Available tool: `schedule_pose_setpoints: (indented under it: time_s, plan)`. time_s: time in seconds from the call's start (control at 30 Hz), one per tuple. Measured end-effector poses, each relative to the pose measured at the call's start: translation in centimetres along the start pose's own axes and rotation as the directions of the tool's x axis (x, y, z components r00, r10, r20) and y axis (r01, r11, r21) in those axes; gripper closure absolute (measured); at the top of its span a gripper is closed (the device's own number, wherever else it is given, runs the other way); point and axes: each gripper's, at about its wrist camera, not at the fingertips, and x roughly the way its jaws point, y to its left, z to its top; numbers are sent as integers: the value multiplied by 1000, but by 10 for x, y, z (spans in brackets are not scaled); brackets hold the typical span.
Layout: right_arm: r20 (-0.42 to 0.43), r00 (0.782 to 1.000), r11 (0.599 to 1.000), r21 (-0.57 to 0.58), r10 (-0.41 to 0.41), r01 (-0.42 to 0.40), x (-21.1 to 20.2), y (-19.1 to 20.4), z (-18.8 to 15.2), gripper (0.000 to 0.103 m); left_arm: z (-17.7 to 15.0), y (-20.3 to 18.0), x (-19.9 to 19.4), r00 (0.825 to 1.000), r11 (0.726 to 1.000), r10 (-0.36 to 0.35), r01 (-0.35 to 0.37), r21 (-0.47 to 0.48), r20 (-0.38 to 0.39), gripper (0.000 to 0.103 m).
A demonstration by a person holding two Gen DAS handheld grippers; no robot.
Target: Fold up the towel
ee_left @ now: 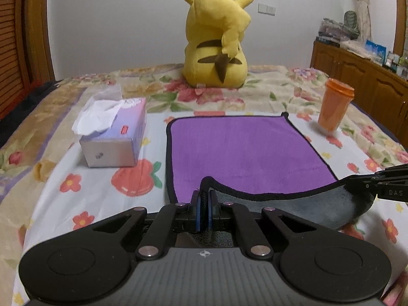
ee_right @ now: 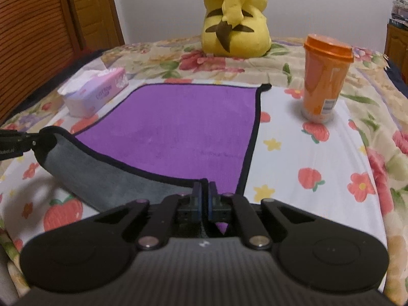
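- I see the purple towel lying on the bed, its long axis running from me toward 12 o'clock and its black-edged far side square to the plush toy.
- My left tongs are pinched tight on the near left corner of the towel, with its black hem standing up between the blue pads.
- My right tongs are clamped on the near right corner; a purple tip pokes out behind the pads.
- Between the 2 corners the near edge is lifted and sags, showing the grey underside.
- A tissue box sits at 10 o'clock, just beside the towel, with white tissue sticking out of its top.
- An orange lidded cup stands upright at 2 o'clock; I cannot tell what is in it.
- A yellow plush toy sits at 12 o'clock, back to me.
- The bed wears a flower-and-strawberry sheet; a white wall is behind, and wooden cabinets at 2 o'clock.
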Motion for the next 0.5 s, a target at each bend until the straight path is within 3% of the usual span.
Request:
schedule_pose_setpoints:
  time_s: [0.5]
  plan:
    - [90,996,998,-57,5,0,-10,4,11,98,9,-2,-2,998,1000,5,-6,7,65,95]
